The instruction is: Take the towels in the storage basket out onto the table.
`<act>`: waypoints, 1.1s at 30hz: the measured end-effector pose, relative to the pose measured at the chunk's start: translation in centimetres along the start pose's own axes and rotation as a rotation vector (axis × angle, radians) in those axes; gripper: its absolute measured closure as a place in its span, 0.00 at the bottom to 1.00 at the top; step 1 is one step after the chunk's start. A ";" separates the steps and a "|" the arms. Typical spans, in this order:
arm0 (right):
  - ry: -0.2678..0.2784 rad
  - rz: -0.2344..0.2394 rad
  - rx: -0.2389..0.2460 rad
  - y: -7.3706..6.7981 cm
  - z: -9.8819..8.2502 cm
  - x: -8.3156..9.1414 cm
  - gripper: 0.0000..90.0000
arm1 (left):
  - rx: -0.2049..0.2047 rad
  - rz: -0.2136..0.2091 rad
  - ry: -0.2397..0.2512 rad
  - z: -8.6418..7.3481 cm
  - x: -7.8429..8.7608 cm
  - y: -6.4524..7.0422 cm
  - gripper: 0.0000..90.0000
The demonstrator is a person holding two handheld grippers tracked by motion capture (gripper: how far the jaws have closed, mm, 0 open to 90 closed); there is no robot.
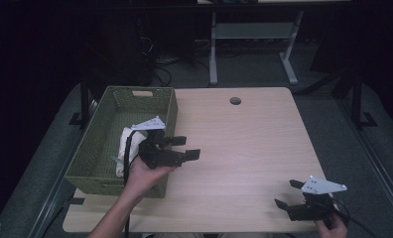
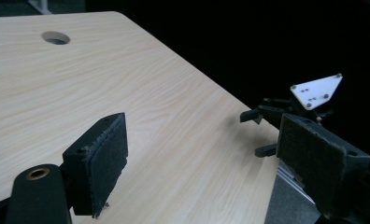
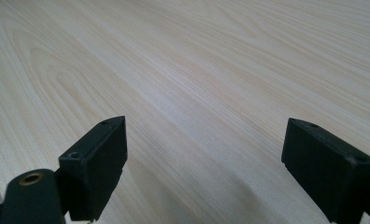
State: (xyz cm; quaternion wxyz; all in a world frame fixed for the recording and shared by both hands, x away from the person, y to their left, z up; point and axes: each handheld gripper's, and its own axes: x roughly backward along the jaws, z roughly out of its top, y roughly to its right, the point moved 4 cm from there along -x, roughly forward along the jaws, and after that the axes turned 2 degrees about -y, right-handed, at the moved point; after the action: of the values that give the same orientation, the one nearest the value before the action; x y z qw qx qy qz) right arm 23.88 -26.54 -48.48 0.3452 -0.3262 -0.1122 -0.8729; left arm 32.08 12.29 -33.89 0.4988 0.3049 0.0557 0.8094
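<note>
From my station I see a tabletop [image 1: 244,148] of pale, light wood colour with fine streaked grain and a dark round hole [image 1: 235,101] near its far edge. The basket [image 1: 170,110] is olive green with a woven texture, and the cloth [image 1: 123,148] inside it is off-white. My left gripper [image 1: 188,148] is black with a light grey three-cornered plate; the right gripper [image 1: 289,194] is black too, its plate whitish with small dark dots. The floor [image 1: 259,69] around is dark grey, and the frame [image 1: 254,30] beyond is light grey.
</note>
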 end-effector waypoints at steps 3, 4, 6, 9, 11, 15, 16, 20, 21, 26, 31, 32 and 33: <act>0.003 -0.001 -0.001 0.0 0.0 0.0 0.16 | 0.008 -0.006 0.007 0.1 0.6 -0.4 0.19; 0.000 0.000 0.000 0.0 0.0 0.0 0.16 | 0.005 0.000 0.007 0.2 0.9 -0.7 0.19; -0.002 0.001 0.001 0.0 0.0 0.0 0.16 | 0.014 0.008 0.015 0.3 1.4 -1.3 0.19; 0.001 0.001 0.001 0.0 0.0 0.1 0.16 | 0.030 0.029 0.023 0.5 2.2 -2.2 0.19; 0.001 0.001 0.002 0.0 0.0 0.1 0.16 | 0.037 0.049 0.026 0.6 2.8 -2.9 0.19; 0.004 0.000 0.003 0.1 0.0 0.1 0.16 | 0.044 0.088 0.023 0.7 3.9 -3.9 0.19; 0.004 0.001 0.003 0.1 0.0 0.1 0.16 | 0.045 0.099 0.023 0.7 4.1 -4.3 0.19; 0.005 0.003 -0.001 -0.1 0.0 0.1 0.16 | 0.072 0.119 0.016 0.6 5.1 -5.8 0.19; 0.004 0.003 0.000 -0.1 0.0 0.1 0.16 | 0.075 0.124 0.014 0.5 5.3 -6.1 0.20; 0.001 0.002 0.001 -0.1 0.0 0.1 0.16 | 0.108 0.170 0.005 0.3 6.1 -8.0 0.21; 0.001 0.003 0.009 0.0 0.0 0.0 0.16 | 0.137 0.228 -0.042 -0.3 6.4 -10.4 0.22; 0.000 0.003 0.011 0.0 0.0 0.0 0.16 | 0.154 0.233 -0.043 -0.4 6.5 -10.9 0.22; 0.001 0.003 0.011 -0.1 0.0 0.0 0.16 | 0.161 0.249 -0.053 -0.5 6.6 -11.4 0.23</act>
State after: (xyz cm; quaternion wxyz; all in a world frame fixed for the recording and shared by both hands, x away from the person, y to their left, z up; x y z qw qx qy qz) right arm 23.84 -26.50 -48.41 0.3483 -0.3240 -0.1164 -0.8719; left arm 38.54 23.59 -35.90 0.3697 0.3698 0.0688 0.8496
